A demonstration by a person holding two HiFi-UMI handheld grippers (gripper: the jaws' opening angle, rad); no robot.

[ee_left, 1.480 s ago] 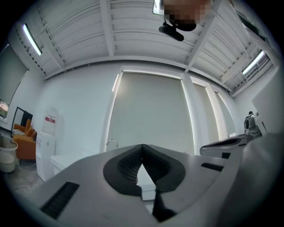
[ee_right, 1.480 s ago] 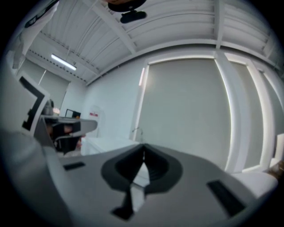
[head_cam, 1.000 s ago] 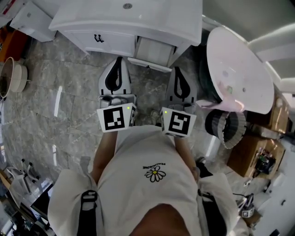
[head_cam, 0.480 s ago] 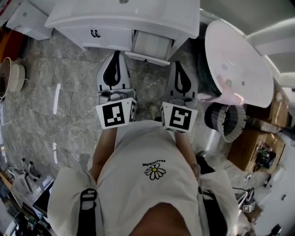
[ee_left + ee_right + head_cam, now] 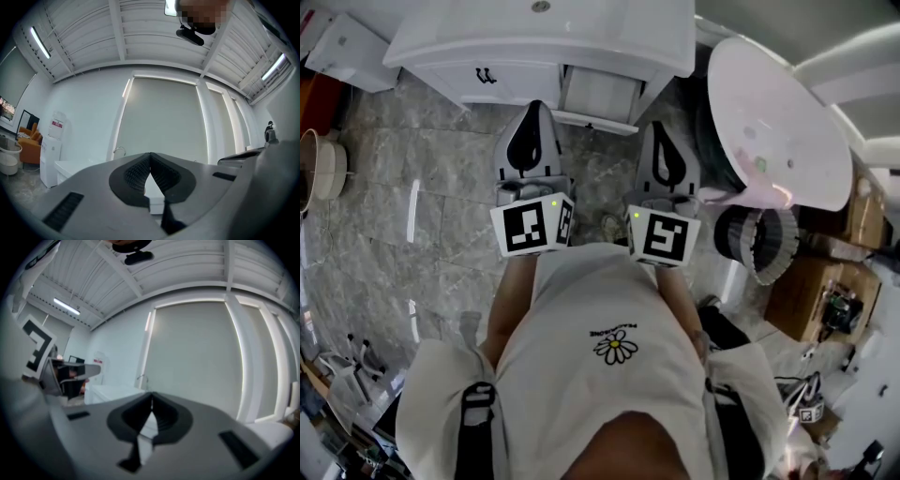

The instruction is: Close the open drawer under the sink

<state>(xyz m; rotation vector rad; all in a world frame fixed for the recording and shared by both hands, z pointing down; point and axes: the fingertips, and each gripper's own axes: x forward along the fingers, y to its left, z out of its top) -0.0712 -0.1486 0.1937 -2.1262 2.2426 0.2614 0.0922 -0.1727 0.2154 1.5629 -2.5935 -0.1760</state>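
White drawer [image 5: 598,97] stands pulled out of the vanity [image 5: 534,42] under the sink, ahead between the left gripper [image 5: 533,111] and right gripper [image 5: 667,129], both pressed together, empty, apparently not touching it; closing push not yet begun.

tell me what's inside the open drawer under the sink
The pulled-out part of the drawer shows only a pale, bare bottom, with nothing lying in it. Its back part is covered by the sink counter, so what is there cannot be seen.
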